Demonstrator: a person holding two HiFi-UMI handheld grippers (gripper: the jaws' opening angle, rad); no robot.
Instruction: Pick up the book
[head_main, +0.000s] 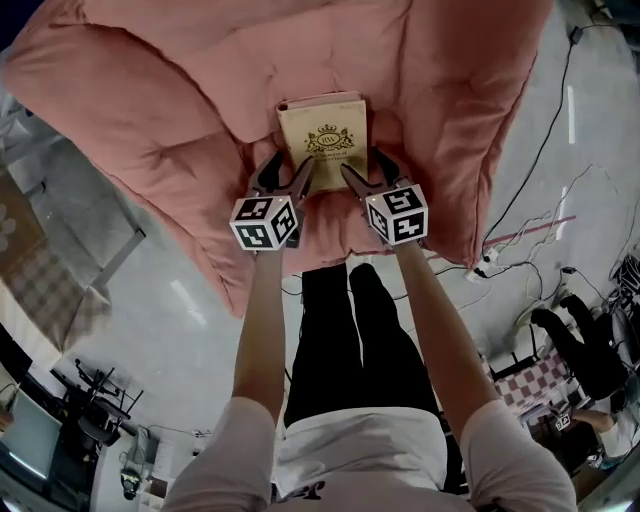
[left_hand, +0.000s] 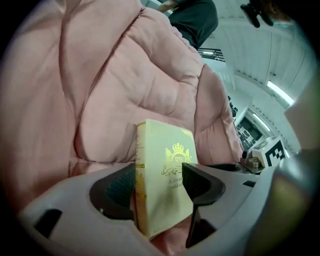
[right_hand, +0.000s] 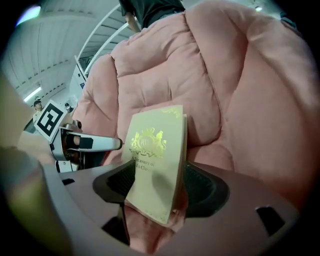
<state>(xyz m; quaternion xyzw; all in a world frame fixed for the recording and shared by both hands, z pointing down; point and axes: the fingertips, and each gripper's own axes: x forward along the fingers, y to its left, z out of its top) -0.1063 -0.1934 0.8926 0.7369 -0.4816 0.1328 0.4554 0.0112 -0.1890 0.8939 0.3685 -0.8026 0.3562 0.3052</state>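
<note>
A cream book (head_main: 322, 128) with a gold crest lies on a big pink padded cushion (head_main: 150, 100), its lower edge toward me. My left gripper (head_main: 290, 166) stands open at the book's lower left corner. My right gripper (head_main: 368, 166) stands open at the lower right corner. In the left gripper view the book (left_hand: 162, 170) stands edge-on between the dark pads of the left gripper (left_hand: 157, 186), its spine by the left pad. In the right gripper view the book (right_hand: 155, 155) sits between the pads of the right gripper (right_hand: 170, 189), with pink cloth bunched below it.
The cushion rises behind and beside the book. On the grey floor, cables (head_main: 530, 230) run to the right of the cushion, and a seated person (head_main: 580, 350) is at the far right. A checkered mat (head_main: 50, 290) lies at the left. My own legs (head_main: 340, 340) stand below the grippers.
</note>
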